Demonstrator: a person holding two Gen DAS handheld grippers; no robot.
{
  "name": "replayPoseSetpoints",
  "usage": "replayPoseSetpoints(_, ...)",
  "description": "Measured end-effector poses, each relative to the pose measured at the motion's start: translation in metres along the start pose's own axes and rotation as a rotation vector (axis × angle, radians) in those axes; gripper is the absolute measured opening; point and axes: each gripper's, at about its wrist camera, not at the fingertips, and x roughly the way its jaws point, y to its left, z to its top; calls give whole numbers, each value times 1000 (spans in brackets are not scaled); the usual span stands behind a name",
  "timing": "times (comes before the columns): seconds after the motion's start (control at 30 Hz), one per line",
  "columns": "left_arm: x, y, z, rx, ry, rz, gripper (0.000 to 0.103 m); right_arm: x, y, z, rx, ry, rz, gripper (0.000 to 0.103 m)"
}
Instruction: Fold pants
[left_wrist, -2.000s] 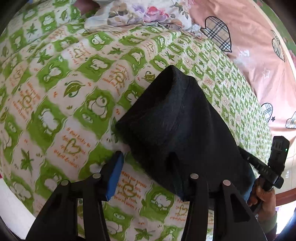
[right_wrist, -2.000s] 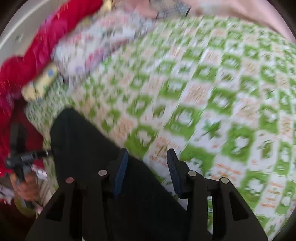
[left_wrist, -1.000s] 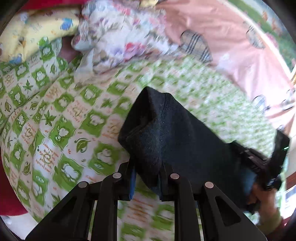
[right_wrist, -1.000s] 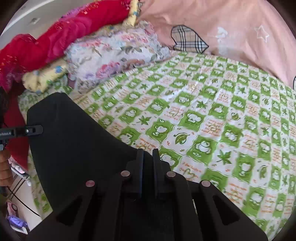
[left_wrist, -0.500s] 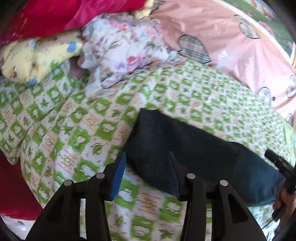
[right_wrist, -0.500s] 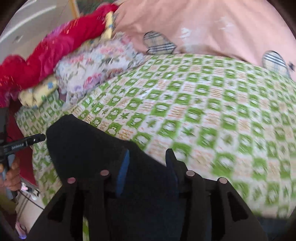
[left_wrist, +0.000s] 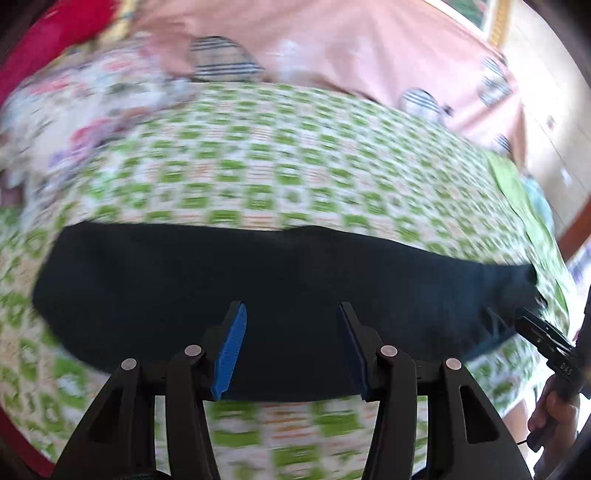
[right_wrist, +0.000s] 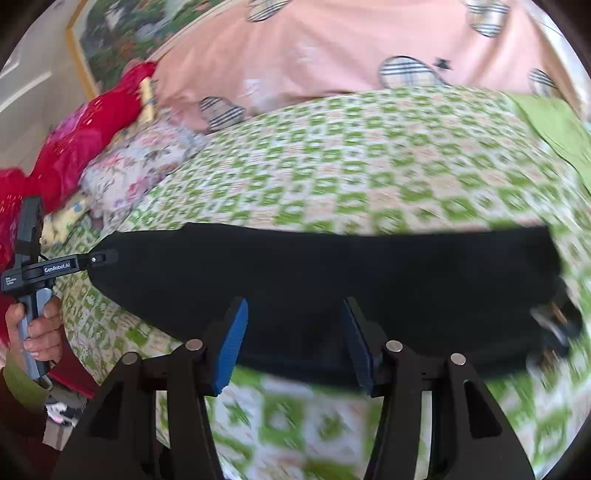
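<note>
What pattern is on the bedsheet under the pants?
A green and cream check on the bedsheet, under the black pants; clearest in the right wrist view.

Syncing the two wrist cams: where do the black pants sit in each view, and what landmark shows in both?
Left wrist: the black pants lie as a wide band across the middle, just beyond the open left gripper.
Right wrist: the same band spans the middle, ahead of the open right gripper.
Shared landmark: the green checked sheet under the pants.
</note>
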Motion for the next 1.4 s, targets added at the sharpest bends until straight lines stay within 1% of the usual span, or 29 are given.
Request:
replayPoseSetpoints(0.07, 8, -23, 2, 47, 16, -32, 54, -12, -15, -8, 53, -24, -25, 56)
replayPoseSetpoints(0.17, 22, -58, 4, 114, 60, -104, 56, -27, -35, -18, 128, -62, -53, 56)
replayPoseSetpoints(0.3, 31, -109, 2, 237, 96, -201, 56, -41, -55, -24, 184, -89, -81, 56)
replayPoseSetpoints(0.4, 40, -146, -6, 339, 125, -250, 56, -48, -71, -24, 232, -109, -85, 56)
replayPoseSetpoints(0.5, 49, -173, -18, 446, 148, -265, 56, -52, -84, -23, 260, -120, -96, 56)
replayPoseSetpoints(0.6, 57, -194, -29, 538, 167, -272, 56, -54, -97, -23, 299, -131, -89, 56)
replayPoseSetpoints(0.77, 77, -209, -36, 618, 215, -269, 56, -53, -110, -20, 348, -156, -74, 56)
replayPoseSetpoints(0.9, 85, -213, -41, 660, 229, -265, 56, -48, -115, -19, 365, -164, -65, 56)
replayPoseSetpoints(0.97, 91, -216, -42, 676, 230, -252, 49, -45, -118, -18, 376, -166, -57, 56)
replayPoseSetpoints(1.03, 94, -216, -43, 690, 230, -243, 28, -41, -122, -19, 392, -166, -57, 56)
replayPoseSetpoints(1.07, 95, -216, -43, 697, 229, -242, 22, -40, -122, -18, 388, -167, -69, 46)
replayPoseSetpoints(1.1, 97, -217, -43, 702, 228, -241, 14, -39, -123, -19, 381, -165, -93, 39)
replayPoseSetpoints(1.13, 97, -218, -42, 706, 223, -239, 7, -39, -124, -19, 382, -163, -105, 25)
replayPoseSetpoints(1.17, 94, -218, -41, 702, 209, -242, 6, -39, -126, -20, 389, -163, -105, 12)
replayPoseSetpoints(1.2, 92, -219, -40, 698, 201, -250, 4, -42, -128, -21, 394, -168, -99, 9)
replayPoseSetpoints(1.3, 77, -221, -39, 702, 168, -274, 4, -59, -123, -23, 358, -194, -106, 8)
replayPoseSetpoints(1.37, 73, -221, -39, 709, 169, -296, 4, -63, -121, -23, 338, -190, -127, 8)
replayPoseSetpoints(1.4, 74, -222, -41, 718, 172, -295, 5, -63, -121, -25, 334, -178, -139, 8)
